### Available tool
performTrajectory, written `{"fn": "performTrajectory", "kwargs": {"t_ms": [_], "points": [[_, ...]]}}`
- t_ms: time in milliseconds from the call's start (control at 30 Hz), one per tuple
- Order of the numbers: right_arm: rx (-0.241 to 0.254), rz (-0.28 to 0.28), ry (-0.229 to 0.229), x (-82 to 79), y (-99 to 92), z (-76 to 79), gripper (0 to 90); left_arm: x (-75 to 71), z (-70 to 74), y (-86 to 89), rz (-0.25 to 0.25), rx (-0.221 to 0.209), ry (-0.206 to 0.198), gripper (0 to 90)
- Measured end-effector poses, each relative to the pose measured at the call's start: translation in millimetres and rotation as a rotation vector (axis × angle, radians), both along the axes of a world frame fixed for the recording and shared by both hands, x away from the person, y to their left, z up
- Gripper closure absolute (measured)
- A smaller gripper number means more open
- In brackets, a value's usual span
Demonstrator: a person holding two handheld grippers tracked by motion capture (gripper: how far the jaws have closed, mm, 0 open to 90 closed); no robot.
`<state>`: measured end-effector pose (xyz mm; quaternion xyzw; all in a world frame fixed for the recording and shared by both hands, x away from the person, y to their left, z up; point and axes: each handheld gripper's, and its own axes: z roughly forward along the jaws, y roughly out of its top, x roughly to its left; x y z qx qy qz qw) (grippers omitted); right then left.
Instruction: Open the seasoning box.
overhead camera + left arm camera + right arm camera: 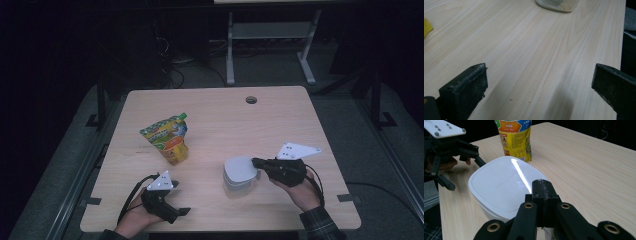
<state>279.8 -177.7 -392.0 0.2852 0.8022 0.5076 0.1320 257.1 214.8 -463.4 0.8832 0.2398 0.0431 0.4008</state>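
A clear tub with a white lid [239, 171] stands right of the table's middle; its base [556, 5] holds something pale and grainy. My right gripper [258, 162] is shut, its joined tips [541, 190] lying over the near edge of the white lid [501, 185]; I cannot tell whether anything is pinched between them. A yellow and green spouted pouch [169, 137] stands upright left of the tub, also behind the lid [516, 137]. My left gripper [179, 198] rests near the front left edge, open, with bare wood between its jaws [539, 82].
The wooden table [280, 125] has a round cable hole [251, 99] at the back. The left gripper [465, 172] and its hand sit beyond the tub. A yellow corner of the pouch [427, 27] lies far left. Dark floor and a white desk frame [270, 45] lie behind.
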Motion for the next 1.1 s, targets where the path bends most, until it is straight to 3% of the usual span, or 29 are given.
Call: {"fn": "performTrajectory", "kwargs": {"t_ms": [1100], "points": [[0.001, -0.019, 0.012, 2.7, -5.3, -5.7, 90.0, 0.0, -0.3, -0.1, -0.003, 0.001, 0.003, 0.0]]}}
